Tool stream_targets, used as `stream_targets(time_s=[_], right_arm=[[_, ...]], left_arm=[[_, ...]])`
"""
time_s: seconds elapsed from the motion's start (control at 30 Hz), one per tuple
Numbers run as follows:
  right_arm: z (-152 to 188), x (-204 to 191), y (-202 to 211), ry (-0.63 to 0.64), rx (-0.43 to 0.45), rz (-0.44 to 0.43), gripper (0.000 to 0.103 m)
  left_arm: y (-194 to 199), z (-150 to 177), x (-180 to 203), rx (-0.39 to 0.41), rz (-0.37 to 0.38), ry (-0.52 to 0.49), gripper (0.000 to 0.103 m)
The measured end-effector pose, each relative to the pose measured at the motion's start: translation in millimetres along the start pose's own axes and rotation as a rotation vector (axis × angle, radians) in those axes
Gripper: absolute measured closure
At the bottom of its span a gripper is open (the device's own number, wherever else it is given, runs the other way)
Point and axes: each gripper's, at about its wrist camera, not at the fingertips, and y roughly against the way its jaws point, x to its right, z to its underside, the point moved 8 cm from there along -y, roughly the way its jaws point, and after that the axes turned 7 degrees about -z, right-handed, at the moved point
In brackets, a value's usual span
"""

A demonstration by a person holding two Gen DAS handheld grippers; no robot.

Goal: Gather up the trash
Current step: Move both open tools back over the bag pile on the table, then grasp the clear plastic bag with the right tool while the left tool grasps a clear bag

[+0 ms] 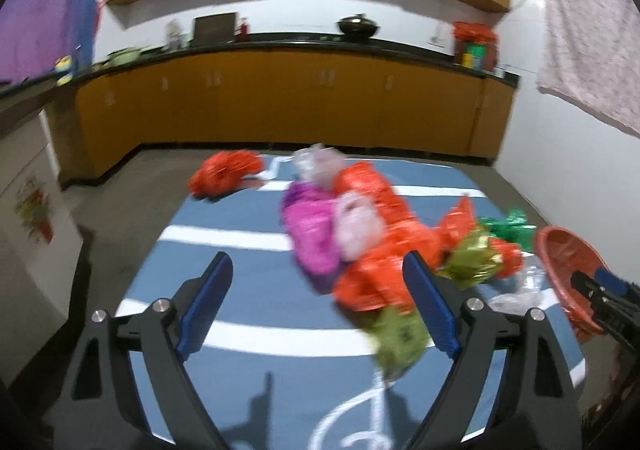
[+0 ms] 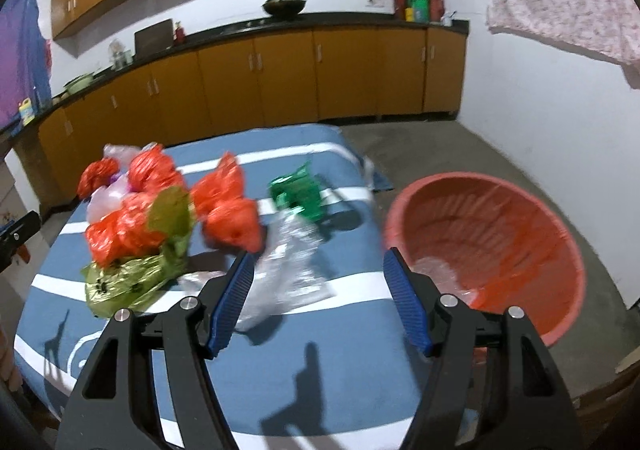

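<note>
Both tongs gape empty – left tongs [image 1: 318, 270], right tongs [image 2: 318, 270] – over crumpled bags [image 2: 136, 226] (no legible print).

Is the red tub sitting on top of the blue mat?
No, the red tub stands on the bare grey floor, beside the blue mat.

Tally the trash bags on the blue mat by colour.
Orange-red bags: 5
Olive-gold bags: 2
Bright green bag: 1
Magenta bag: 1
Pale pink bags: 2
Clear bag: 1
Total: 12, approximate because of blur and overlap.
</note>
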Motion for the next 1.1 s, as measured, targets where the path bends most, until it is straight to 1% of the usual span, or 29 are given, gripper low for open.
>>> stream_targets(time_s=[0.1, 0.23, 0.37, 0.43, 0.53, 0.7, 0.8, 0.9, 1.1], right_arm=[[5, -13, -14, -0.012, -0.028, -0.015, 0.041], [9, -26, -32, -0.009, -0.053, 0.014, 0.042], [14, -24, -46, -0.018, -0.090, 0.047, 0.043], [17, -22, -51, -0.022, -0.111, 0.051, 0.046], [24, -21, -54, -0.025, -0.143, 0.037, 0.055], [28, -30, -53, 0.030, -0.158, 0.025, 0.079], [29, -33, -52, 0.047, -0.156, 0.027, 0.085], [29, -33, -48, 0.044, -0.150, 0.028, 0.088], [28, -27, -39, 0.046, -0.133, 0.031, 0.090]], left_arm=[[-1, 5, -17, -0.001, -0.037, 0.014, 0.017], [-1, 9, -31, 0.007, -0.066, 0.021, 0.017], [-2, 12, -35, 0.005, -0.068, 0.030, 0.017], [-5, 14, -33, 0.004, -0.063, 0.028, 0.017], [-9, 16, -28, -0.006, -0.048, 0.022, 0.017], [-13, 17, -16, -0.018, -0.019, 0.016, 0.017], [-14, 19, -11, -0.019, -0.007, 0.012, 0.017], [-15, 20, -8, -0.020, 0.006, 0.008, 0.017], [-17, 20, 1, -0.035, 0.041, 0.009, 0.017]])
